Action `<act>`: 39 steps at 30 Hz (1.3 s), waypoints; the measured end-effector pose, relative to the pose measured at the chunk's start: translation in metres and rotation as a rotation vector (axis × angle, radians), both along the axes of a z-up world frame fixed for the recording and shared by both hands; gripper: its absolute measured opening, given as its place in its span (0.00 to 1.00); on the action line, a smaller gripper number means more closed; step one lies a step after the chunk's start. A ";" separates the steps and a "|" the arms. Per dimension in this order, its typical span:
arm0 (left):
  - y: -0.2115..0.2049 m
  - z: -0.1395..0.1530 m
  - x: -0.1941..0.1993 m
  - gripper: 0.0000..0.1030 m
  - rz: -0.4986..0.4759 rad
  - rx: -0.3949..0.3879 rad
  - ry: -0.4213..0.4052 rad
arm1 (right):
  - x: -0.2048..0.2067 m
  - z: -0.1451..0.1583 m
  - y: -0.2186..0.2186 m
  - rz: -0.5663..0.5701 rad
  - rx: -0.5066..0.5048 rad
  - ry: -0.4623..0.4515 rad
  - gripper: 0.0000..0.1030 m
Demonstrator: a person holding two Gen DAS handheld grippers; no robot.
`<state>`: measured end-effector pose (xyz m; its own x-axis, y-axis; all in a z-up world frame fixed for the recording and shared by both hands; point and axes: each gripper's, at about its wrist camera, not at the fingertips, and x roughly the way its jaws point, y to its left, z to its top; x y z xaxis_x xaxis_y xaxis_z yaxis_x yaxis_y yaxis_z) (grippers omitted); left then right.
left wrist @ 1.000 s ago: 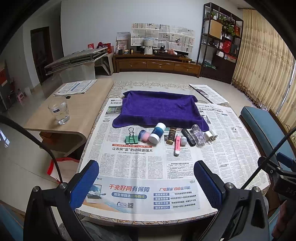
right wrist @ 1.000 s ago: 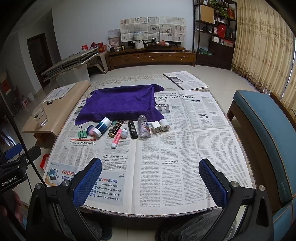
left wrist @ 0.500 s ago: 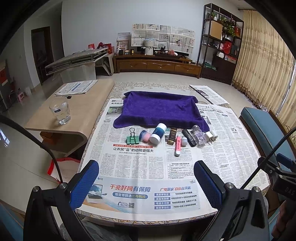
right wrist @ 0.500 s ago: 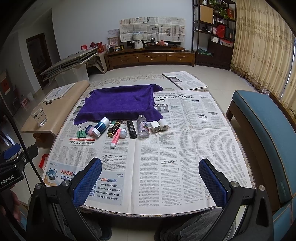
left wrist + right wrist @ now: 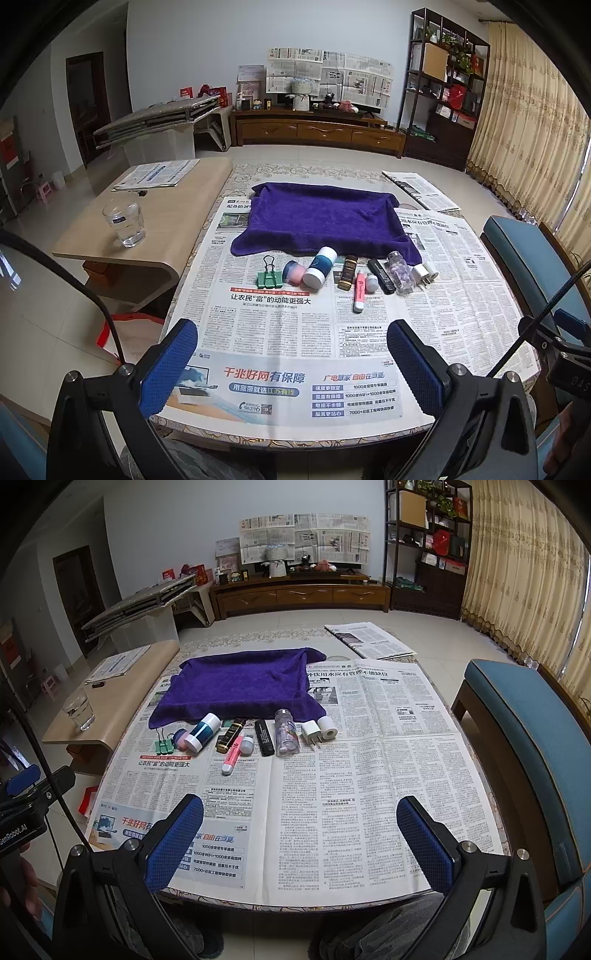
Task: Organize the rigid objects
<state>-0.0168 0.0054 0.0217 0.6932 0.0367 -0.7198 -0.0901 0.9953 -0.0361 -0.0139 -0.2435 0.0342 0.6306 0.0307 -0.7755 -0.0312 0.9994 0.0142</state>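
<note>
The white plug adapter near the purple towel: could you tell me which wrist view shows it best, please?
The right wrist view: the white plug adapter lies clear, prongs visible. In the left wrist view, the adapter is partly hidden behind the clear bottle.

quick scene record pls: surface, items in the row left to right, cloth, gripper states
surface: table covered in newspaper
row, left to right: green clip, pink jar, blue-white bottle, brown tube, pink highlighter, small white bottle, black bar, clear pill bottle, charger, white roll
cloth: purple towel, spread flat behind the row
left gripper: open, empty, over the near edge
right gripper: open, empty
side: glass on the wooden bench
</note>
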 end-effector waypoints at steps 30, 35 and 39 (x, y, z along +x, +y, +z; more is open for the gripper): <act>0.028 -0.072 0.098 1.00 0.043 0.030 0.110 | 0.089 -0.060 -0.005 0.011 -0.003 0.046 1.00; 0.034 -0.121 0.140 1.00 0.076 0.047 0.168 | 0.126 -0.091 -0.008 0.032 -0.003 0.060 1.00; 0.038 -0.151 0.163 1.00 0.090 0.061 0.205 | 0.151 -0.116 -0.015 0.037 -0.006 0.083 1.00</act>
<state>0.1463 0.0434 -0.1293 0.5244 0.1397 -0.8399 -0.1782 0.9826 0.0522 0.1367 -0.2588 -0.0817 0.5627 0.0477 -0.8253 -0.0667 0.9977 0.0122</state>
